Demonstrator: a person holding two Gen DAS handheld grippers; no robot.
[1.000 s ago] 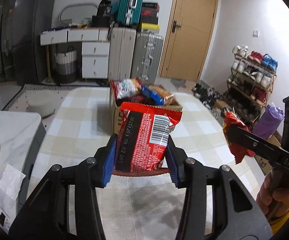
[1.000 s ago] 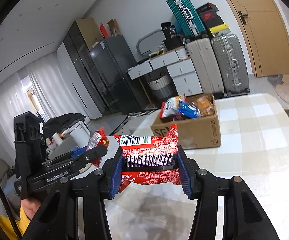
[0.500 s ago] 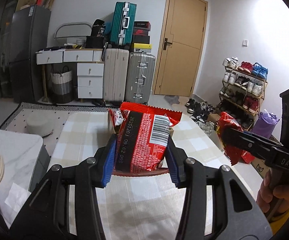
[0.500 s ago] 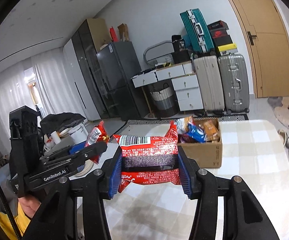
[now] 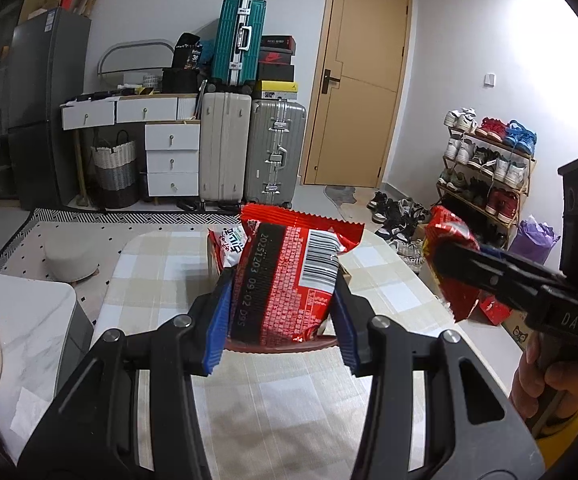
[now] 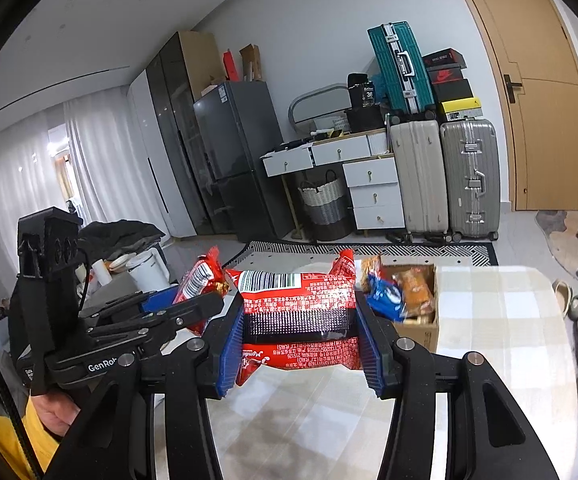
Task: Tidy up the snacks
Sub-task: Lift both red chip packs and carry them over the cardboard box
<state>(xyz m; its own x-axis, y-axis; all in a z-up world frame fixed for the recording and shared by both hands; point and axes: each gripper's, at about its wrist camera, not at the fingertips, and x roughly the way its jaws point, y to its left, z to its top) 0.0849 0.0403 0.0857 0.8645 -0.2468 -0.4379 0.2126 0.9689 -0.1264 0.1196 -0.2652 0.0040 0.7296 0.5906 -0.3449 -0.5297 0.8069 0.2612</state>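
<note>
My left gripper (image 5: 281, 320) is shut on a red snack packet (image 5: 289, 276) held upright, barcode facing me, above the checked table (image 5: 309, 392). My right gripper (image 6: 299, 338) is shut on a second red snack packet (image 6: 301, 308) held crosswise. Each gripper shows in the other's view: the right gripper (image 5: 455, 258) at the right with its packet, the left gripper (image 6: 205, 304) at the left. A cardboard box (image 6: 421, 334) holding several snacks, among them a blue packet (image 6: 387, 298), stands at the table's far end, mostly hidden behind the held packets.
A white marble counter (image 5: 17, 320) with a plate lies left of the table. Suitcases (image 5: 249, 152), a drawer unit, a fridge and a door line the far wall. A shoe rack (image 5: 489, 168) and loose shoes stand to the right. A hand (image 5: 549, 384) holds the right gripper.
Both grippers have risen with their packets still gripped. The box and table have sunk lower in both views, and more of the far wall shows.
</note>
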